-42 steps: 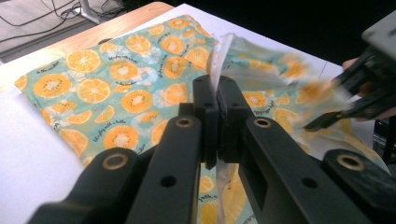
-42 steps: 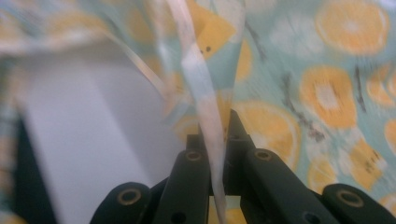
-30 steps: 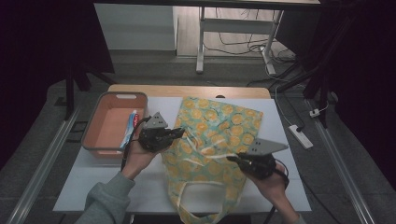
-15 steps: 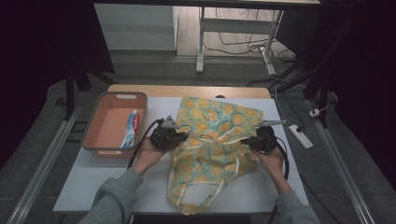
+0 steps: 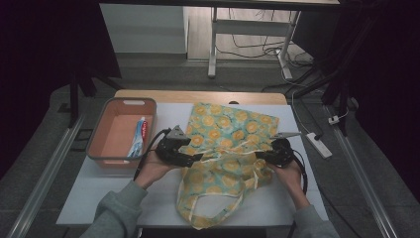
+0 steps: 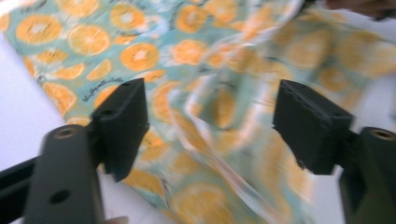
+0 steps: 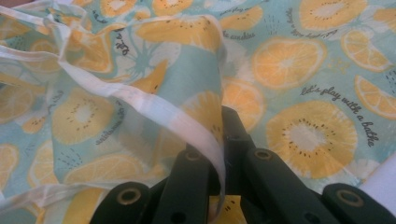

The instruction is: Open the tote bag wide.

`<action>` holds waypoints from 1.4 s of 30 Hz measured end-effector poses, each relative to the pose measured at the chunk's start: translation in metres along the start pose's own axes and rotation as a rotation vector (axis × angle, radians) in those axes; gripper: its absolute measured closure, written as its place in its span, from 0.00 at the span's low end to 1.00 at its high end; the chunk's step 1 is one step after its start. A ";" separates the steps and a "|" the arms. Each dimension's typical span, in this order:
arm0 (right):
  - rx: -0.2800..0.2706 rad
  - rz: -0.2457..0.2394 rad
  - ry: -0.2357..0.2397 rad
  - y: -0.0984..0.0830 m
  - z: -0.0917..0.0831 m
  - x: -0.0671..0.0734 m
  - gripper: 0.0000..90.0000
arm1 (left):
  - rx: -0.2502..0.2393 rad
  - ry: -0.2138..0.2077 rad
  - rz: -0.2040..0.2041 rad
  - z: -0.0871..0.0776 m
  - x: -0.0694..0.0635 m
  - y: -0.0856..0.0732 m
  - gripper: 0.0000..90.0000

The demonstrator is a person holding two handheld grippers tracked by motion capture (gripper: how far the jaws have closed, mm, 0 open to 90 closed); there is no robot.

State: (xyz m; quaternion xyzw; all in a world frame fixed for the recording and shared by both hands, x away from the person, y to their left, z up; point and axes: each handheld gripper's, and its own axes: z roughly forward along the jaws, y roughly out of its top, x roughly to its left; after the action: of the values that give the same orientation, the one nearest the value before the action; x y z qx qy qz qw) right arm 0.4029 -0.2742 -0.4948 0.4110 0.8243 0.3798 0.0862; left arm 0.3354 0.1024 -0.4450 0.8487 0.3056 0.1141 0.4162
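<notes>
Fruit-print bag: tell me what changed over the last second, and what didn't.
The left gripper has just been opening and has let go of the bag; the cloth lies loose between its wide jaws. The right gripper, shut on the bag's edge, swung out to the bag's right side, spreading the bag wider and flatter. The orange bin with the toothpaste tube stayed put.

Printed in dark cursive on the teal cotton tote bag with orange and lemon slices: "let's play with a bathe" beside one large slice, legible in the right gripper view; further script lines elsewhere on the fabric, too blurred to read.
</notes>
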 end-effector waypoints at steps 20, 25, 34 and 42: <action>-0.033 -0.010 0.034 0.001 -0.013 0.002 1.00 | 0.224 0.034 0.279 0.043 -0.027 -0.001 0.98; -0.087 -0.007 0.127 0.003 -0.035 0.007 1.00 | 0.069 -0.039 0.217 0.005 -0.015 0.008 0.98; -0.199 -0.075 0.211 0.012 -0.080 0.029 0.98 | -0.079 -0.015 0.184 -0.036 -0.006 0.020 0.98; -0.221 -0.113 0.069 0.017 -0.086 0.042 0.52 | -0.075 -0.031 0.082 -0.023 0.009 0.015 0.98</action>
State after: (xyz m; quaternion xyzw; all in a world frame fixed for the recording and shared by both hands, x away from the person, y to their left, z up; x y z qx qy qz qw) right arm 0.3473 -0.2844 -0.4160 0.3385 0.8017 0.4768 0.1240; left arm 0.3385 0.1156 -0.4188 0.8461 0.2597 0.1292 0.4472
